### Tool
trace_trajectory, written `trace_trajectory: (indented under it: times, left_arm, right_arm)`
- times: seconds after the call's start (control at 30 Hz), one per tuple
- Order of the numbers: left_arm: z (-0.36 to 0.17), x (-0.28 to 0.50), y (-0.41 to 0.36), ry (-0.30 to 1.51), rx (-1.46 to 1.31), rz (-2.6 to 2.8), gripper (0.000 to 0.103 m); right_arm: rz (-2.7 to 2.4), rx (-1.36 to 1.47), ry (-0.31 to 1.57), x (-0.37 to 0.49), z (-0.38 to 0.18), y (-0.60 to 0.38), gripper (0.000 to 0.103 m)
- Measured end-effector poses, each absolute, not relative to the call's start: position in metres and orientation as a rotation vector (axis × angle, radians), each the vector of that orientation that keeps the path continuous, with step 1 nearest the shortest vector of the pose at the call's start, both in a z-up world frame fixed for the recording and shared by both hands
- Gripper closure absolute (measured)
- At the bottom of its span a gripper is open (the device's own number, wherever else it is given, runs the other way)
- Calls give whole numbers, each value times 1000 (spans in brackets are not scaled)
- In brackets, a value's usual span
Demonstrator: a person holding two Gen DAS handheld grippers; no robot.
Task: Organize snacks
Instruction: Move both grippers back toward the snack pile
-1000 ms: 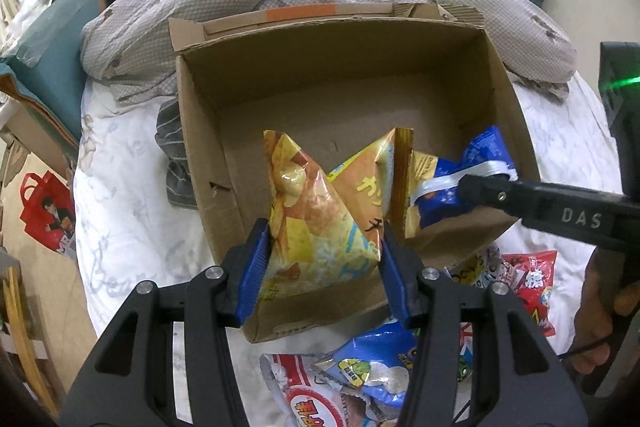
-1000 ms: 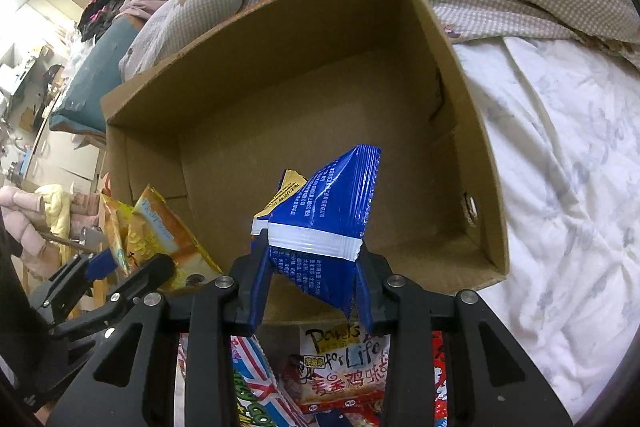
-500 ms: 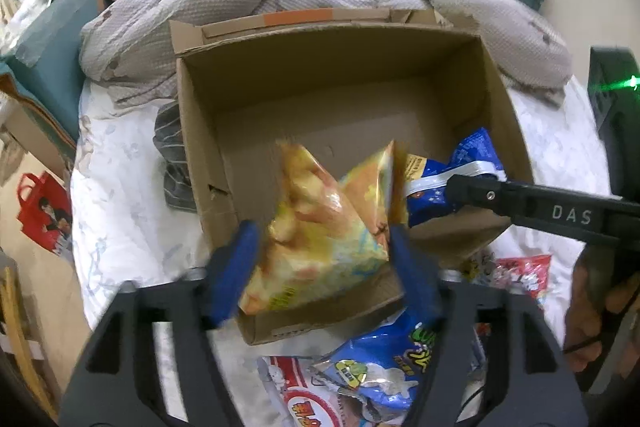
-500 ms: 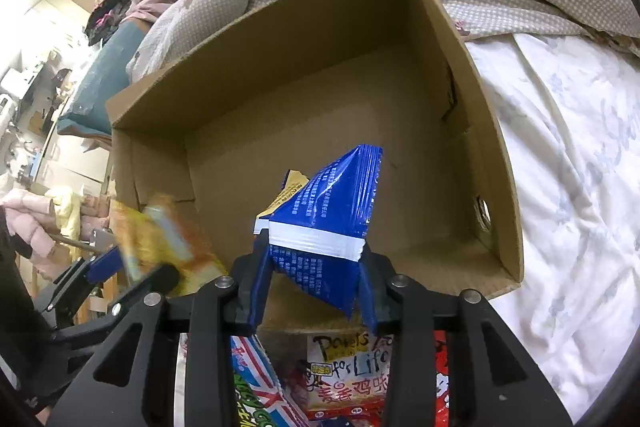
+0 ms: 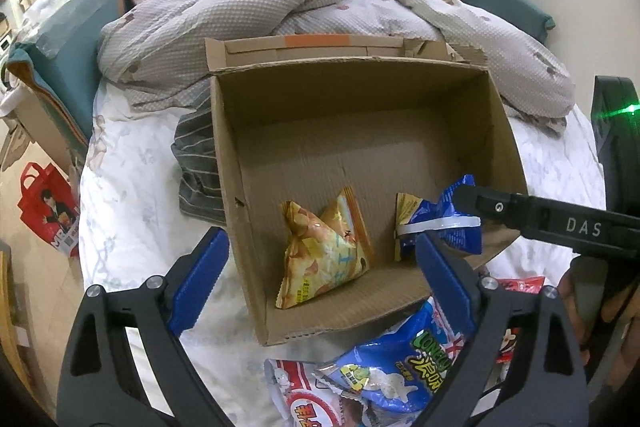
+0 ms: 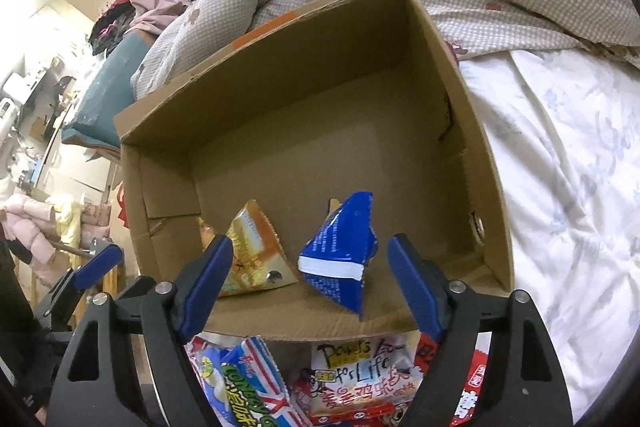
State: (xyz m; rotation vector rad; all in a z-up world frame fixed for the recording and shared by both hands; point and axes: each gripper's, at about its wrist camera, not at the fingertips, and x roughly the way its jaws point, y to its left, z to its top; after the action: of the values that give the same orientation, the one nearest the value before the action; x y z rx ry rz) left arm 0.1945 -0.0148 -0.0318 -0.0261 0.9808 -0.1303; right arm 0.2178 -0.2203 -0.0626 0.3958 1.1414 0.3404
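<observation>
We are dropping yellow bag (image 5: 326,259) and blue bag (image 6: 340,259) into box (image 5: 400,99); both grippers' fingers just spread, empty. Next: grabbing more bags (image 6: 352,383) off bed.

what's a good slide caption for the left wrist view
Left tool open above yellow snack bag lying in cardboard box.

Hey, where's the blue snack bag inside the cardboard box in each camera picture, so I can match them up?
Left wrist view: blue snack bag at lower right of the cardboard box, partly behind the right gripper's finger.
Right wrist view: blue snack bag low in the middle, between the open fingers.
Shared landmark: the orange snack bag, lying just left of it.
</observation>
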Motion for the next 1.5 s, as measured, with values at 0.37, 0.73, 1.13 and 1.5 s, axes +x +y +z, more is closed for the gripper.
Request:
trace_trajectory:
  times: [0.37,0.73,1.13,1.5]
  left_arm:
    - [-23,178,-10,943,-24,-86,10]
    - [-10,145,11,937,-56,-25,10]
    - [-13,105,33,996,-130,39,10]
    - [-19,84,54,1039,-220,86,10]
  right_arm:
    - [356,401,1124,211,-48,-221,21]
    - [403,382,1107,176,-26,-222,21]
    - [426,428,1124,127,-26,-239,21]
    - [497,480,1276,121,-61,-221,21]
